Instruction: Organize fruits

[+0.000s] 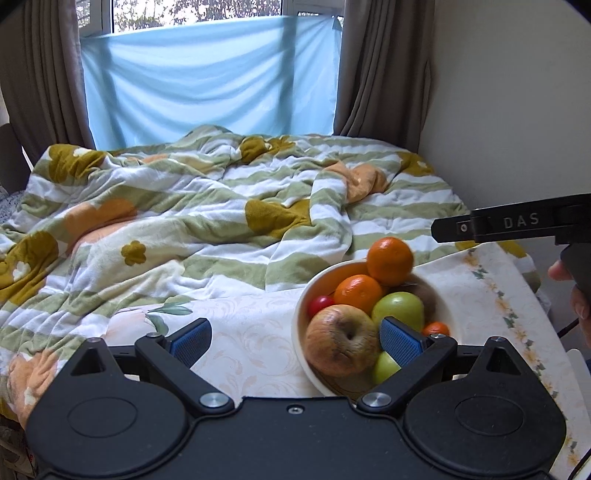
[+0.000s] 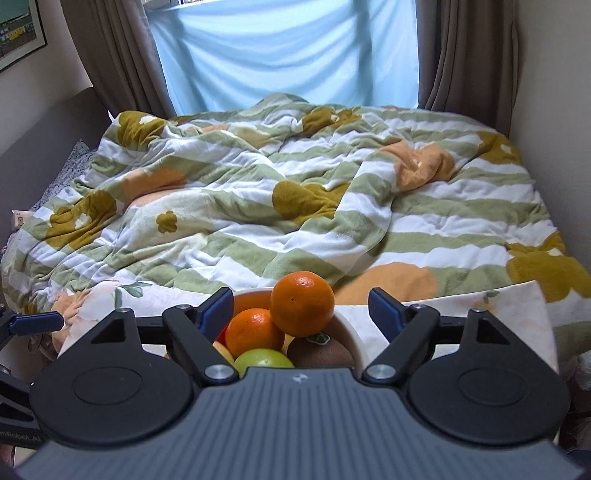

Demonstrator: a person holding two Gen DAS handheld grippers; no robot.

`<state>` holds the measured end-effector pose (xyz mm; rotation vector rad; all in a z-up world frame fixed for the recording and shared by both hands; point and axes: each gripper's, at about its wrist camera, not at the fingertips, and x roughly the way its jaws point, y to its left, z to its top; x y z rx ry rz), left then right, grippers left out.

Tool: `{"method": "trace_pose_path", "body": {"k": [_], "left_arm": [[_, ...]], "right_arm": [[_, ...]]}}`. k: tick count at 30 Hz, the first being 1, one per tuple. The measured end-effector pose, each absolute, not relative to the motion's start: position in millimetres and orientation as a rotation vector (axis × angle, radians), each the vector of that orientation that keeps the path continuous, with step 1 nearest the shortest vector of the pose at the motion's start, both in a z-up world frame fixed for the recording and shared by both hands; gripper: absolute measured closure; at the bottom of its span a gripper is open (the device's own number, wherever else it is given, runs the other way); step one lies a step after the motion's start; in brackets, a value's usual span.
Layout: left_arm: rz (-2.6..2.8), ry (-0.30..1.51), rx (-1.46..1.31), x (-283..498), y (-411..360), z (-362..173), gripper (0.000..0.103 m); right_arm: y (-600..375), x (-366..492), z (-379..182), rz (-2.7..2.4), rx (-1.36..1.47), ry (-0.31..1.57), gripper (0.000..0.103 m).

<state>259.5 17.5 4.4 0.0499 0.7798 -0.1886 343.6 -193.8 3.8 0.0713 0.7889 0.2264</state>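
"DAS" stands on the right hand-held gripper (image 1: pixel 448 230).

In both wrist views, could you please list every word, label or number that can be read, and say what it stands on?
"DAS": raised letters on the black right gripper body, in the left wrist view.
"mRobot.AI": cut-off white lettering on the black left gripper body, at the right wrist view's left edge.
Small green sticker on the brown kiwi: too small to read.
Framed picture on the wall: too blurred to read.
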Motion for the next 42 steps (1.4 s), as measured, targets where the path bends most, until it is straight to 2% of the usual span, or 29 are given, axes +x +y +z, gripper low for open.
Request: {"method": "trace_pose_path", "body": {"k": [4, 11, 22, 32, 42], "left_arm": [[-0.17, 0.734, 0.045, 223, 7, 22, 0.003], [-0.128, 0.691, 0.005, 159, -4, 44, 0.003], [-0.07, 0.689, 0.01, 82, -12, 40, 0.0], [-0.026, 0.683, 0.053, 47, -19, 26, 0.0], [-0.003, 0.686, 0.045, 43, -19, 22, 0.0]], "right_arm": [[-204, 305, 29, 0.22, 0.074, 0.755, 0.002], [-224, 218, 60, 0.187, 0.044, 0.705, 0.0], [-241, 109, 50, 0.062, -0.016, 0.702, 0.0], [-245, 64, 22, 0.018, -0.023, 0.745, 0.0], [-245, 58, 21, 0.008, -0.021, 0.755, 0.0]]}}
